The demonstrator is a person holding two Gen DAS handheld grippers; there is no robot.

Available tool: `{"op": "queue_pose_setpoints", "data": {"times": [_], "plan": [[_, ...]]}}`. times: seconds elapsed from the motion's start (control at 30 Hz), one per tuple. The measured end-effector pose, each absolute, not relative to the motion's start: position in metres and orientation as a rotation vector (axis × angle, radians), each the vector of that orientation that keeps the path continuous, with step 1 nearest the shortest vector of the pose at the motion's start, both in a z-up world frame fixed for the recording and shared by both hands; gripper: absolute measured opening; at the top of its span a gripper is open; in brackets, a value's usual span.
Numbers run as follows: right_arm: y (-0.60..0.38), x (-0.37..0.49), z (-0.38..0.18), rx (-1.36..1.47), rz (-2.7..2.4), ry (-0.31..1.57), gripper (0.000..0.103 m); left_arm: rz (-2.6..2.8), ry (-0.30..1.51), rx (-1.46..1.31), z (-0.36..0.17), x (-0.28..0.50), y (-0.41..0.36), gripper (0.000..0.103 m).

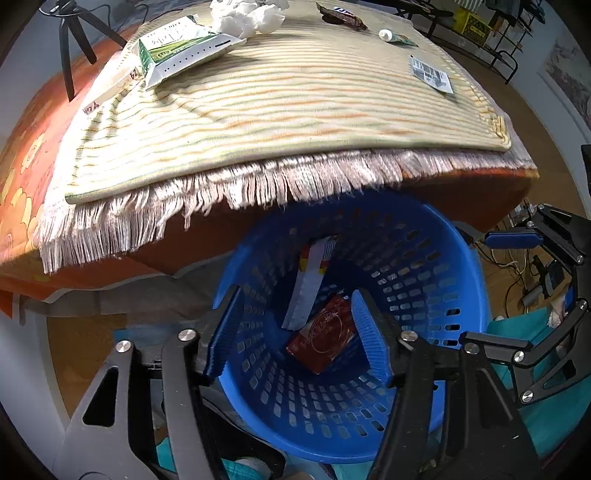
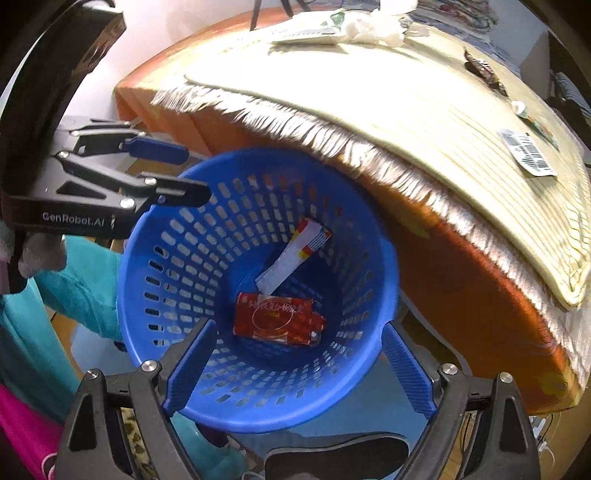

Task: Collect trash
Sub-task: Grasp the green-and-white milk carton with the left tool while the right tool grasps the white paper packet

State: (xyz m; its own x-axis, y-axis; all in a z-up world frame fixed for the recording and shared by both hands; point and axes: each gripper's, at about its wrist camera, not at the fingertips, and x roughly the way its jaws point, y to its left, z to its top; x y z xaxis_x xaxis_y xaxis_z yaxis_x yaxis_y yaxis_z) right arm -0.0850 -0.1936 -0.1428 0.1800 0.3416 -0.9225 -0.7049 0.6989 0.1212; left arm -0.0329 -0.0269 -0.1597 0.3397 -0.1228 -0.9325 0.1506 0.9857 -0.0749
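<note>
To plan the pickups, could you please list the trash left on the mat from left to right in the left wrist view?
Green-and-white carton → crumpled tissues → brown wrapper → small white tube → barcode label.

The left gripper hung pointing steeply downward, its blue-padded fingers spread wide apart with nothing between them. The right gripper sat just beside it, also angled down, jaws parted wide and empty. Each showed in the other's view: the right gripper at the left camera's right edge, the left gripper at the right camera's left edge.
</note>
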Motion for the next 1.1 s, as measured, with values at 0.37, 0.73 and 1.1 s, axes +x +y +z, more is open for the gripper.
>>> {"op": "queue_pose_setpoints", "data": {"times": [0.37, 0.73, 1.1], "plan": [[-0.221, -0.059, -0.103, -0.210, 0.674, 1.088, 0.096, -0.161, 1.162, -0.028, -0.120, -0.004, -0.012, 0.072], [-0.258, -0.009, -0.072, -0.047, 0.535, 1.042, 0.101, -0.100, 1.122, -0.090, -0.078, 0.055, 0.025, 0.081], [-0.292, 0.061, -0.070, 0.098, 0.365, 1.091, 0.100, -0.012, 1.143, -0.312, -0.077, 0.132, 0.079, 0.083]]}}
